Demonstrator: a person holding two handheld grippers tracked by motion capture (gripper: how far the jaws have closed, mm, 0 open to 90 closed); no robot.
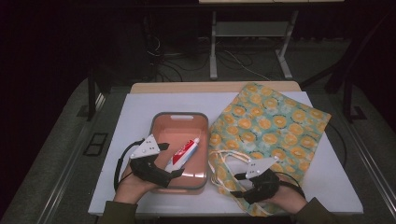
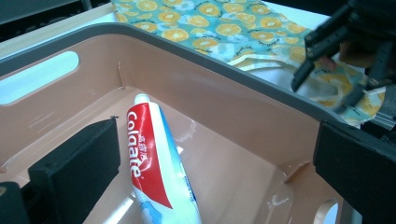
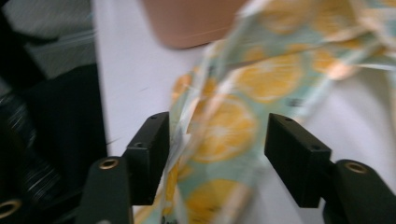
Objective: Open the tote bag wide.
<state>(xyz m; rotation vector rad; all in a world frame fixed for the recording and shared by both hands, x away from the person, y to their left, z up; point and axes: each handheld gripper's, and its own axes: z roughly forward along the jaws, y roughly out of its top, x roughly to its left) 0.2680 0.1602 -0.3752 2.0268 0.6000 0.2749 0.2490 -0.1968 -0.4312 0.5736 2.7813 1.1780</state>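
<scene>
Toothpaste tube [image 2: 156,161] is seen inside the pink bin [image 1: 202,140], between the left gripper's [image 1: 172,161] spread jaws, long axis toward the bin's far wall, while the half-open right gripper [image 3: 217,144] straddles cloth bag [image 1: 271,116] beside the bin.

Printed cloth bag [image 1: 271,116] — glossy plastic basin [image 1: 180,122]

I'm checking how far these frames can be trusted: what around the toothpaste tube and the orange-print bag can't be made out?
- Toothpaste tube: its lower end is cut off by the bottom edge of the left gripper view.
- Orange-print bag: blurred in the right gripper view, so whether the right gripper touches the fabric is unclear.
- Bag's near corner: the right hand covers it in the high view.
</scene>
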